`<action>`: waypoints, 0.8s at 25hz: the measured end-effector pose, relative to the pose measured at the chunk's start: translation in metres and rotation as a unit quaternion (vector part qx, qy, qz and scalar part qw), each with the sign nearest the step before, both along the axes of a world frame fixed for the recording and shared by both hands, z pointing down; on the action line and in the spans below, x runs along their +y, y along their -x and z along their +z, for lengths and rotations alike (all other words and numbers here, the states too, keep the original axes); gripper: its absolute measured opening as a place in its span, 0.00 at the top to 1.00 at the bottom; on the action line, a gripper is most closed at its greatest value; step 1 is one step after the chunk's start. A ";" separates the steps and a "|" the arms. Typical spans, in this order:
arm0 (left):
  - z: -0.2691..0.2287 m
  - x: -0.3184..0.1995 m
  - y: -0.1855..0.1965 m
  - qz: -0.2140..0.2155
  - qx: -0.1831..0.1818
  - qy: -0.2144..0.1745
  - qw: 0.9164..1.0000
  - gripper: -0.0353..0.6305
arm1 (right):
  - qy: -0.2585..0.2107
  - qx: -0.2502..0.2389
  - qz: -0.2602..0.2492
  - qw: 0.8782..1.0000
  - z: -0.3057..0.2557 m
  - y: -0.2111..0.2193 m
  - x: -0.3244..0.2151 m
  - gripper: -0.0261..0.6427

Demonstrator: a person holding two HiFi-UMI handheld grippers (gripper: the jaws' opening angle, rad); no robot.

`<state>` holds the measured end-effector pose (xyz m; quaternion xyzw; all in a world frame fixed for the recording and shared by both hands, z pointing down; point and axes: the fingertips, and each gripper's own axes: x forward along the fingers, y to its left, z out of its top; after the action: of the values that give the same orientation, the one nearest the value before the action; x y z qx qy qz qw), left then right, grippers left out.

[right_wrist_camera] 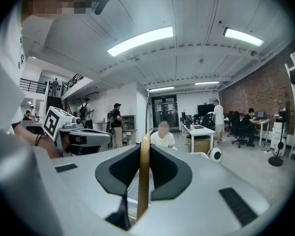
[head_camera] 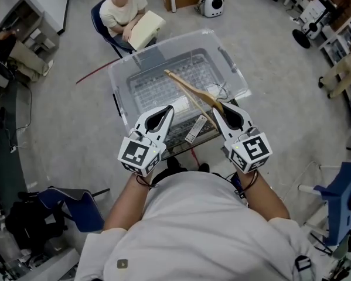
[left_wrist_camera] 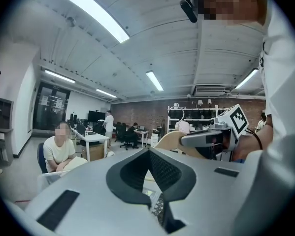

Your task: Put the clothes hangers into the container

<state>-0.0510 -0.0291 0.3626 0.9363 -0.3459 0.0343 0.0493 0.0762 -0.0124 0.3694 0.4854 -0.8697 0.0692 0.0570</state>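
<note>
Grey floor surrounds a clear plastic container [head_camera: 237, 78] in the head view, with a seated person [head_camera: 123, 13] beyond it. A wooden hanger [head_camera: 190, 86] slants over the container's open top, one end clamped in the right gripper [head_camera: 217, 109]. The left gripper [head_camera: 168, 109] is level with it, close alongside. In the left gripper view, the jaw tips meet with nothing between them. In the right gripper view, the hanger stands edge-on, pinched between the pads.
</note>
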 end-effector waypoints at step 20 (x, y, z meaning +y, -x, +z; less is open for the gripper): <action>0.016 -0.041 0.043 0.010 0.004 0.025 1.000 0.92 | 0.021 0.015 -0.019 0.999 0.013 0.057 -0.048 0.86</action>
<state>-0.0943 -0.0698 0.3791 0.9383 -0.3357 0.0392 0.0734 0.0191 -0.0604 0.3828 0.4687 -0.8760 0.0790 0.0818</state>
